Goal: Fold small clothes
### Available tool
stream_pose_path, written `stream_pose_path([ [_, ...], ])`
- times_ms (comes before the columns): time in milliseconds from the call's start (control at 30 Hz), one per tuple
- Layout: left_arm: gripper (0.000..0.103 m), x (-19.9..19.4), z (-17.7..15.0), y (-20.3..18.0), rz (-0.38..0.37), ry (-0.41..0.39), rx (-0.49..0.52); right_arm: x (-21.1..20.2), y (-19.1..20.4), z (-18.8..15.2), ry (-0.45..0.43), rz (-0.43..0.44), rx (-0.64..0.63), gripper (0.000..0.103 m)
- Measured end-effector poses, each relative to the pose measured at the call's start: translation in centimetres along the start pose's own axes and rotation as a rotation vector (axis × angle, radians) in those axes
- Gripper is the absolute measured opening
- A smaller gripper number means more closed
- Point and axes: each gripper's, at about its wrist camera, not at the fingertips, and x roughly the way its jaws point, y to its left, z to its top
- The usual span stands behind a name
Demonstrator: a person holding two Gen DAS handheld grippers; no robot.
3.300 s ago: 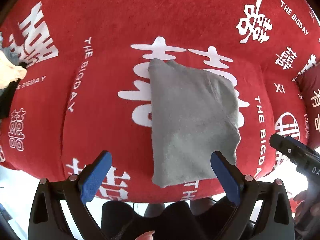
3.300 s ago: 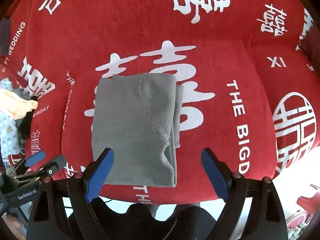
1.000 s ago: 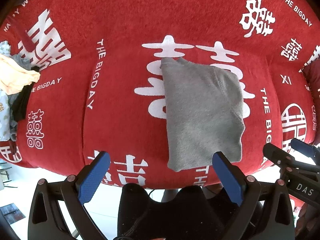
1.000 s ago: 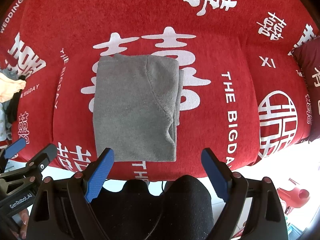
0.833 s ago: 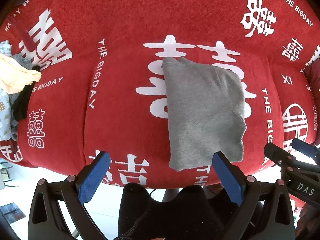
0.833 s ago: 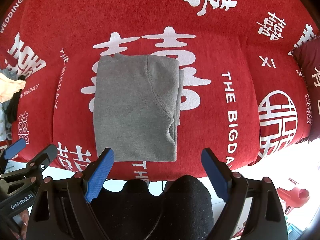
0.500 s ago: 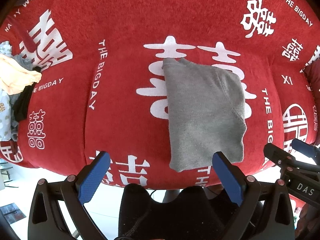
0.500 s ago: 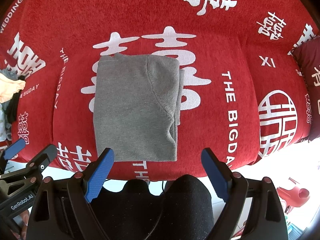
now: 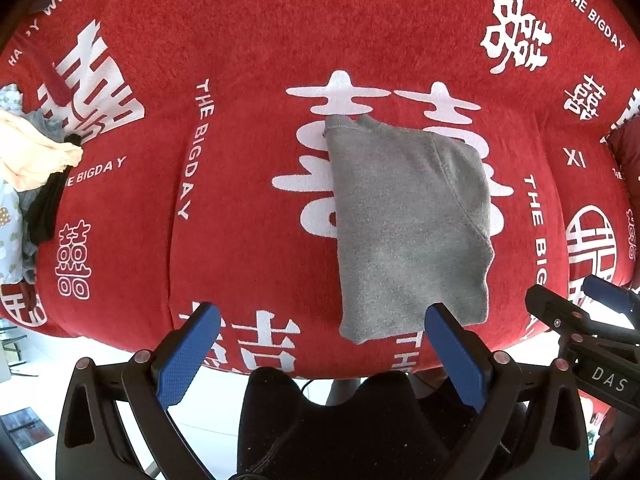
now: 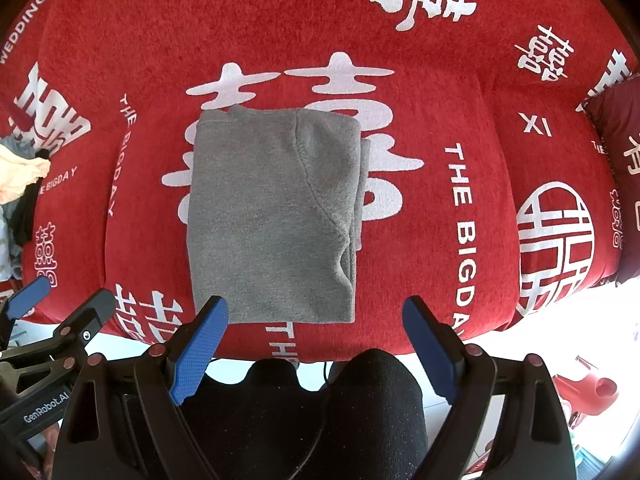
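One sofa [image 10: 460, 80]: red cover, white lettering.
Garment [image 10: 272, 216]: grey, folded flat on the sofa's middle cushion, near its front edge.
Pile [image 9: 28, 168]: loose clothes at the sofa's left end.
Left gripper [image 9: 320, 354]: wide open, empty, above the sofa's front edge.
Right gripper [image 10: 316, 346]: wide open, empty, above the sofa's front edge.
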Motion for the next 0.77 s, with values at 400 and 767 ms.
stream_pose_path([
  [400,0.102,0.37,-0.24,-0.08,0.007,0.004,-0.006,0.16,0.01,-0.08,0.005,0.000,-0.002,0.091],
  [767,0.102,0.03,-0.05,-0.14,-0.016,-0.017,0.025,0.22,-0.24,0.03,0.006,-0.003,-0.005,0.091],
])
